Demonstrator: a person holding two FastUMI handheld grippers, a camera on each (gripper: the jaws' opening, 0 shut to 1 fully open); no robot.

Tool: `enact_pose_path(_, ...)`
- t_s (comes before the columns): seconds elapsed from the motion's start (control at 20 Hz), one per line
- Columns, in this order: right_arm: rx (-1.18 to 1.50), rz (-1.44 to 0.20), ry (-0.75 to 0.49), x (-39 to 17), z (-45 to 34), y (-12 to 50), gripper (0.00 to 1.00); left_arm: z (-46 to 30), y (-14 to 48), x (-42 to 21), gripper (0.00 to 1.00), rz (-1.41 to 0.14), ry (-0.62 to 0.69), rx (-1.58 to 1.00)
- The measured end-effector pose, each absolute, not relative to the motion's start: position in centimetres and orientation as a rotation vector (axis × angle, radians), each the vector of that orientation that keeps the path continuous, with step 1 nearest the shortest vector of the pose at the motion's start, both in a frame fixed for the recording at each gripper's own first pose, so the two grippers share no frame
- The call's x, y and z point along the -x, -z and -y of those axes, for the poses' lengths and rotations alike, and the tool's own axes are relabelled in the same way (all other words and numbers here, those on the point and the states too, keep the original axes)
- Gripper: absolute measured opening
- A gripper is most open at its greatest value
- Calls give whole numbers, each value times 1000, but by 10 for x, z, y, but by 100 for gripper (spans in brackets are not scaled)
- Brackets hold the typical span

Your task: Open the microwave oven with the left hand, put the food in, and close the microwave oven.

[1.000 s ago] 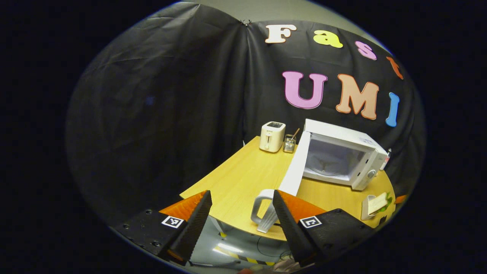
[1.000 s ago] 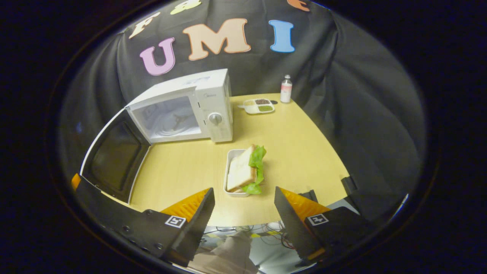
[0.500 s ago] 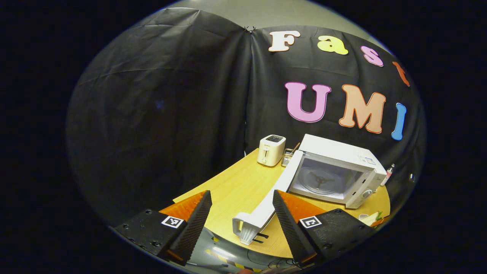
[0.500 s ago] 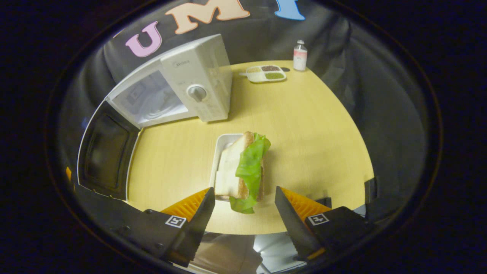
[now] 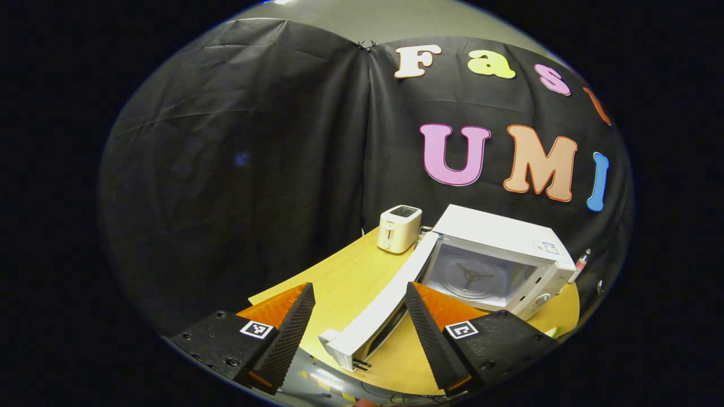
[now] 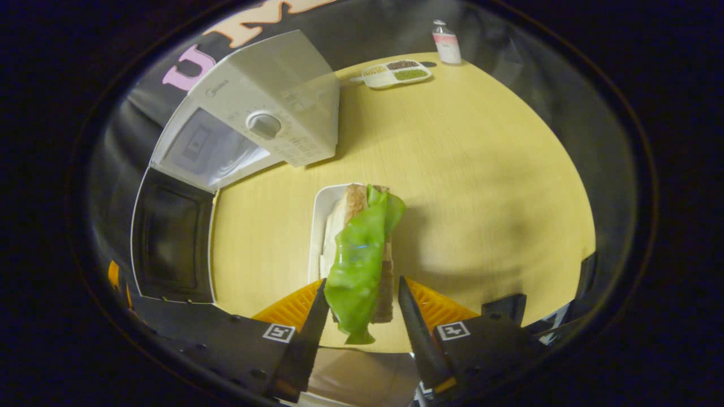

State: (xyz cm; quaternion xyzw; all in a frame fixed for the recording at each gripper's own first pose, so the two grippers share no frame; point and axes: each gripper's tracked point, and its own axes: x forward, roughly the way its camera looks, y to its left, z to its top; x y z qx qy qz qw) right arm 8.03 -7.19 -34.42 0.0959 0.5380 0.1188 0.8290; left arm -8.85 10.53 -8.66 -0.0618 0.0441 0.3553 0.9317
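The right gripper (image 6: 359, 316) is straddling the sandwich (image 6: 362, 254) in its white tray (image 6: 318, 226) on the counter (image 6: 481, 186), jaws narrowing but seemingly not yet pressing. The left gripper (image 5: 356, 319) is hovering wide and empty by the open door (image 5: 379, 308). Beyond, the microwave (image 6: 266, 113) is standing open. Pickup is in hand; next, a firm squeeze and lift toward the cavity.

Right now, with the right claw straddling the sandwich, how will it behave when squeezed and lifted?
The sandwich probably squashes easily: soft bread slices. Its lettuce leaf drapes loosely and may slip out. The white tray beneath looks light and might shift if nudged.
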Motion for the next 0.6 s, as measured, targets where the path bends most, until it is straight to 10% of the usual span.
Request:
enact_pose_path(0.2, -367, -1198, -277, -79, 65, 341, 39, -98, 85, 75, 95, -87, -730, 126)
enact_pose_path(0.35, -401, -1165, -284, -83, 64, 333, 43, -91, 85, 68, 95, -84, -721, 147)
enact_pose_path(0.4, -395, -1162, -285, -82, 64, 332, 22, -90, 85, 66, 95, -82, -720, 146)
enact_pose_path(0.6, -379, -1146, -299, -79, 63, 326, 22, -89, 79, 61, 95, -94, -713, 112)
